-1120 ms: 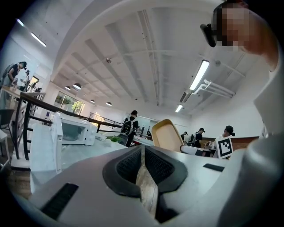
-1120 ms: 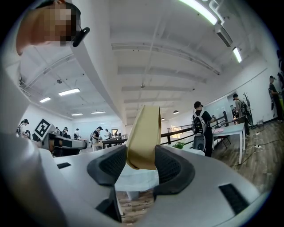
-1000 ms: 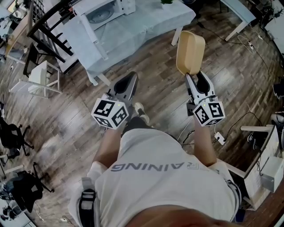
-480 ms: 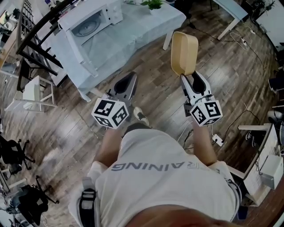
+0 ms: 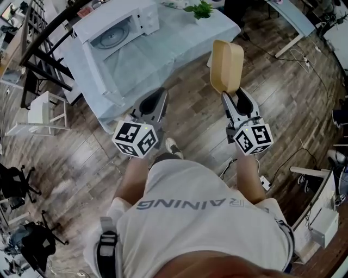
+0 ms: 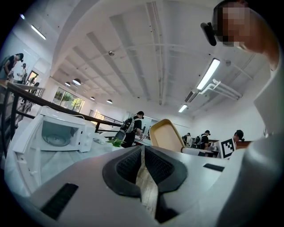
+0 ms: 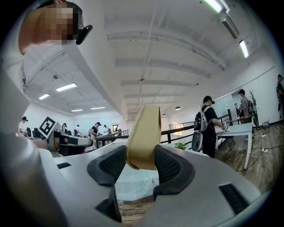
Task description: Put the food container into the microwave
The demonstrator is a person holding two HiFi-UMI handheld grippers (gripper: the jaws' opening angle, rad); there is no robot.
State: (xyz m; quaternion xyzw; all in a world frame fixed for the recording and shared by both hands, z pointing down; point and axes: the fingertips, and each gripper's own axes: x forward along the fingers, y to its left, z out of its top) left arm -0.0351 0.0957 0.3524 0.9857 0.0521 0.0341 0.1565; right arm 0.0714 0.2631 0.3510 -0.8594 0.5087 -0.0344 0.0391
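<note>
My right gripper (image 5: 235, 96) is shut on the tan food container (image 5: 227, 65), which stands on edge above the wooden floor; in the right gripper view the container (image 7: 143, 137) fills the gap between the jaws. The white microwave (image 5: 117, 26) sits with its door open on the table (image 5: 163, 46) ahead and to the left, its glass turntable showing; the left gripper view also shows the microwave (image 6: 55, 132) at left. My left gripper (image 5: 157, 99) is shut and empty near the table's front edge, its jaws pressed together (image 6: 143, 155).
A small green plant (image 5: 202, 9) stands on the table's far right corner. A white stool (image 5: 42, 108) and black railing (image 5: 41, 51) are at left. Several people stand at desks in the background. Cables lie on the floor at right.
The table and microwave have shifted lower and to the right in the head view and the microwave shows more fully. Both grippers keep their hold and pose.
</note>
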